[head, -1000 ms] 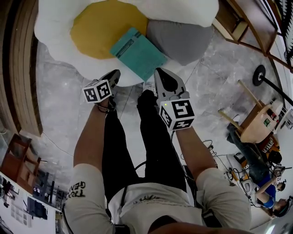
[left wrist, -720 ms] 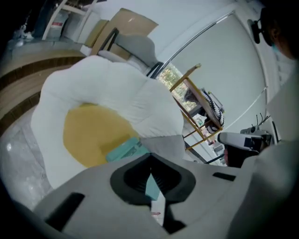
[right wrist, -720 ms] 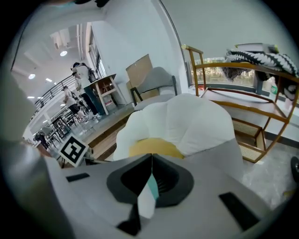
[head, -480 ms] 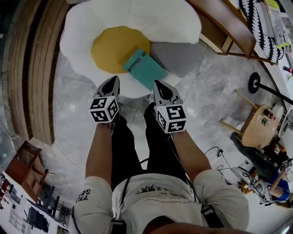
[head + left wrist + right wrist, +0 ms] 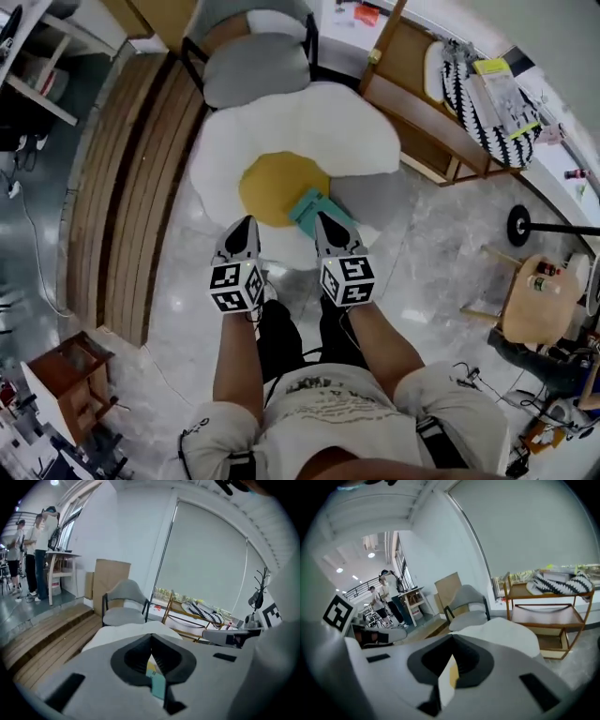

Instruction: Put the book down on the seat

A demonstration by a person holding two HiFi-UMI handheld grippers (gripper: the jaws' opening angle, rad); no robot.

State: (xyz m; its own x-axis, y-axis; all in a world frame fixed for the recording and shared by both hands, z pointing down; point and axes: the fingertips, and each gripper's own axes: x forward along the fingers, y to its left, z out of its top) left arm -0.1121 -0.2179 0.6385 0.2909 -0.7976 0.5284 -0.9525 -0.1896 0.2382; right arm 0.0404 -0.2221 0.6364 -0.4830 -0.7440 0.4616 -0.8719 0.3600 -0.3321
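A teal book lies flat on the egg-shaped seat, at the near edge of its yellow centre and beside a grey pillow. Neither gripper touches it. My left gripper hovers shut and empty just left of the book, over the seat's near rim. Pointing at the book's near corner, my right gripper also has its jaws together, with nothing in them. In the left gripper view a strip of the book shows below the joined jaws of the left gripper. The right gripper shows only seat beyond it.
A grey chair stands behind the seat. A wooden shelf rack with a striped cushion is at the right, wooden steps at the left. A round wooden stool and a black disc base sit to the right. People stand far left.
The view has pulled up and back, so the seat and book look smaller and farther. Both grippers have drawn back from the book, which stays lying on the seat.
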